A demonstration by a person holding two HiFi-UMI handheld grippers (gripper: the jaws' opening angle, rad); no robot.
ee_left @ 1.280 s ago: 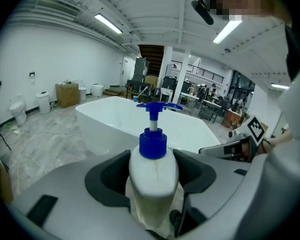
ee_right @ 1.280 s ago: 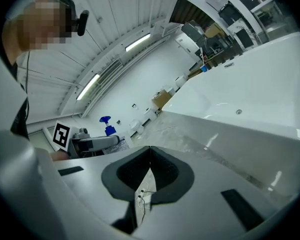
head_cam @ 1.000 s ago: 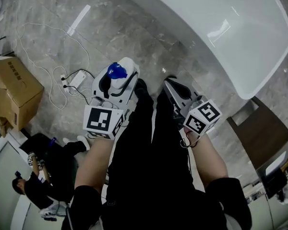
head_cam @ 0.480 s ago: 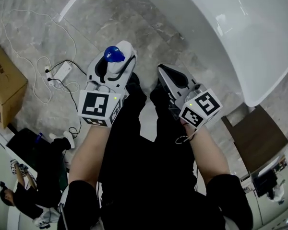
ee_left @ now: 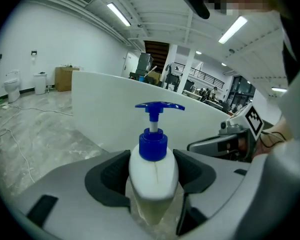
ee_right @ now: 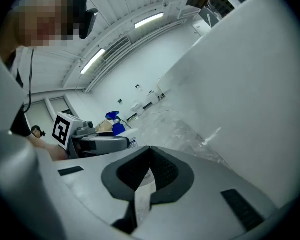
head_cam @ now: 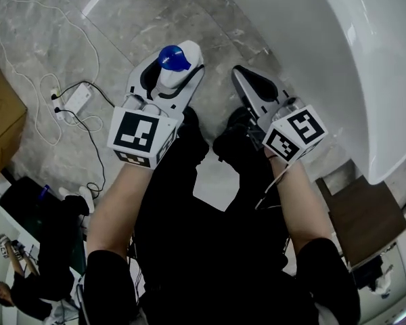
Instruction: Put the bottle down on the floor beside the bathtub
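Shows, from the head view, both forearms stretched down over a grey marbled floor (head_cam: 132, 15) beside a white bathtub (head_cam: 372, 66). Holds in the left tongs (head_cam: 168, 70) a white bottle (head_cam: 168, 80) with a blue pump head (head_cam: 174, 57). Grips it at the shoulder, dark pads (ee_left: 107, 176) pressed to either side and jaws standing wide round the body. Carries the bottle upright, pump spout lying crosswise in the left gripper view, tub wall behind it. Places the bottle over the floor to the left of the bathtub, apart from the tub wall, with the right tongs (head_cam: 247, 81) between the two. Leaves unsettled whether the base meets the floor: hidden below the jaws in every view.

Presents the right tongs closed tip to tip, with nothing between the pads and the tub wall filling the right of the right gripper view. Bears a marker cube (head_cam: 142, 135) on the left tongs and a marker cube (head_cam: 296, 134) on the right.

Includes, at the left margin of the head view, a cardboard box (head_cam: 1, 124) and a white power strip (head_cam: 74, 99) with loose cables (head_cam: 27, 107) on the floor, well apart from the bottle. Includes also a brown panel (head_cam: 357, 217) near the tub's end, and dark trousers (head_cam: 210, 208) below both arms.
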